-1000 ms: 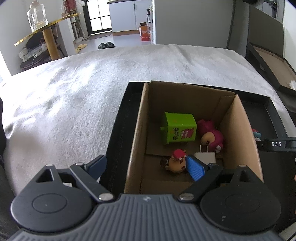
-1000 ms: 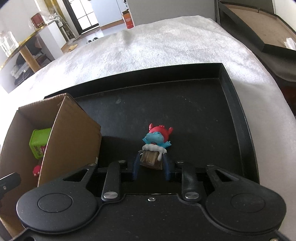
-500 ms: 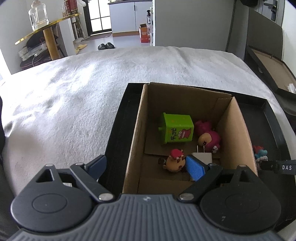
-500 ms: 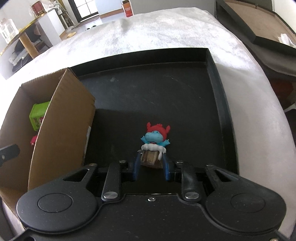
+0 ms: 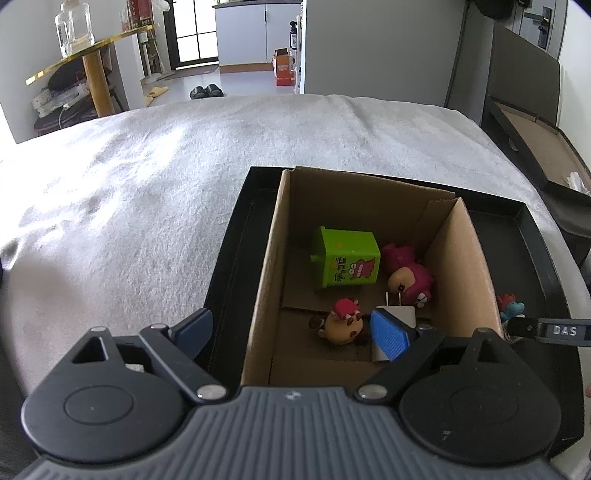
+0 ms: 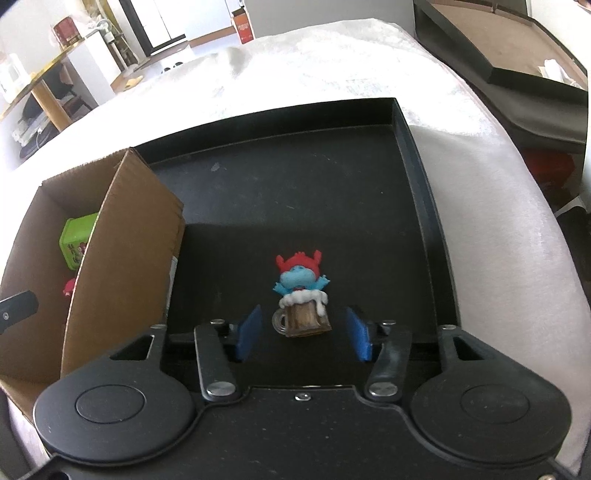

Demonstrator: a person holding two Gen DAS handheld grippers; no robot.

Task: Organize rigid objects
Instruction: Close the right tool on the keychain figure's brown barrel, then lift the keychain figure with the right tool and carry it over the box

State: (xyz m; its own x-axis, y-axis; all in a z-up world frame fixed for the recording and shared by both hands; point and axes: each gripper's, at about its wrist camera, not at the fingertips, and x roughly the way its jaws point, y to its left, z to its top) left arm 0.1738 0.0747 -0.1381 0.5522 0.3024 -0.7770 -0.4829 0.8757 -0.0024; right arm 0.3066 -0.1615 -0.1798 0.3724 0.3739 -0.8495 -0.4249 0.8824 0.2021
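A blue figurine with red hair in a brown mug (image 6: 301, 299) stands on the black tray (image 6: 424, 206), free between the open fingers of my right gripper (image 6: 303, 334). The figurine also shows in the left wrist view (image 5: 511, 306). A cardboard box (image 5: 469, 266) stands in the tray's left part and holds a green toy bin (image 5: 347, 264), a pink figure (image 5: 406, 280), a small red-capped figure (image 5: 341, 321) and a white charger (image 5: 397, 314). My left gripper (image 5: 291, 332) is open, one finger over the box, one outside its left wall.
The tray lies on a bed with a white blanket (image 5: 147, 192). A second dark tray (image 6: 498, 40) sits off the bed's right side. A gold side table with a glass jar (image 5: 74, 33) stands far left.
My right gripper has opened and let go of the mug figurine, which now stands on the tray. The left gripper has drawn back and up a little.
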